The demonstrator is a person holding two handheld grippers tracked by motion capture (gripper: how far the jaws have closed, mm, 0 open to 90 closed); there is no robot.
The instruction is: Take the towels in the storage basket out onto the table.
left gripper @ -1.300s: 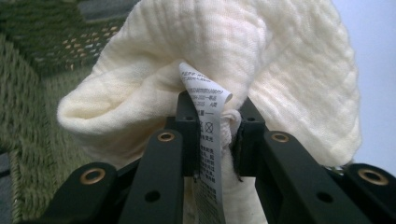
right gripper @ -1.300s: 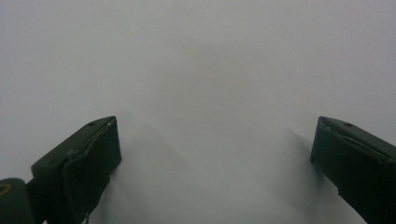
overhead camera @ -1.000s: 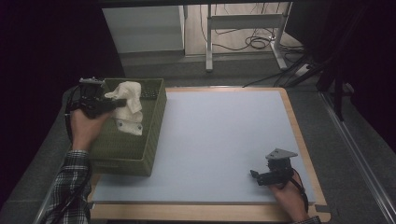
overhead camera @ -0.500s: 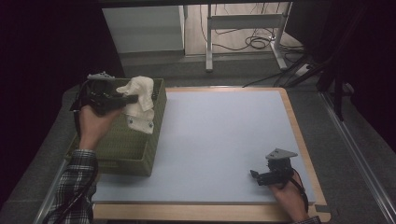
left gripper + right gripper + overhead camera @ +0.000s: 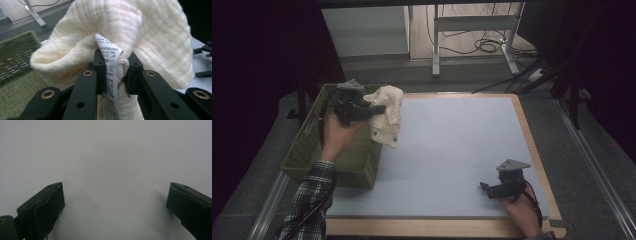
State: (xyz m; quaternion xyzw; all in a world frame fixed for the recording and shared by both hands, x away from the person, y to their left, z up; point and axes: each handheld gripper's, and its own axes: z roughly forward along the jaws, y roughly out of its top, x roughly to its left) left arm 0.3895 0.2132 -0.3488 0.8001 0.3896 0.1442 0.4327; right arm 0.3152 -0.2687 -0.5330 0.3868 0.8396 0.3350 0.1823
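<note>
Black jaws of the left gripper [image 5: 371,111] are clamped tight on a soft cream cloth [image 5: 387,114]. A white tag [image 5: 110,75] with tiny print is squeezed in between them too. The cloth hangs in the air, above the far right corner of the green basket [image 5: 307,145] and the edge of the pale blue counter [image 5: 452,145]. The basket sits at the left end of the counter. Well apart, near the front right corner, the right gripper [image 5: 486,188] rests low with its jaws wide apart and nothing in them.
</note>
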